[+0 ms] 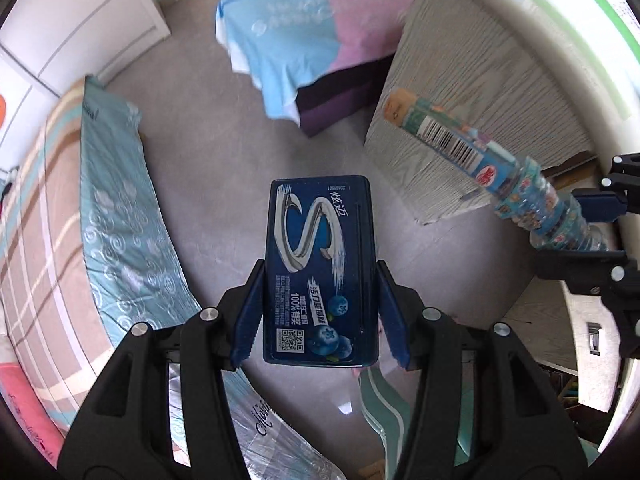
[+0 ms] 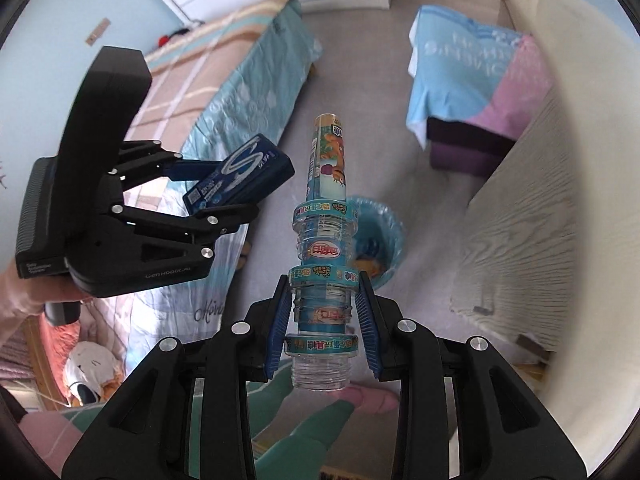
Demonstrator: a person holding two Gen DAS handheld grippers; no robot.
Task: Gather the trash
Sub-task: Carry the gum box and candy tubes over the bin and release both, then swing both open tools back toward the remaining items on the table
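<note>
1. Gum box (image 1: 320, 268) is sitting clamped between the pads of our left hand-held gripper (image 1: 320, 312), above the floor (image 1: 208, 184) beside the bed (image 1: 120, 208).
2. We are gripping a ridged plastic tube (image 2: 322, 280) in our right hand-held gripper (image 2: 323, 320).
3. We are holding the tube over a bin (image 2: 386, 240) lined with a blue bag.

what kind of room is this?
Most likely a bedroom: a bed with a plaid and teal quilt, a white wardrobe, and a plush toy beside the bed.
</note>
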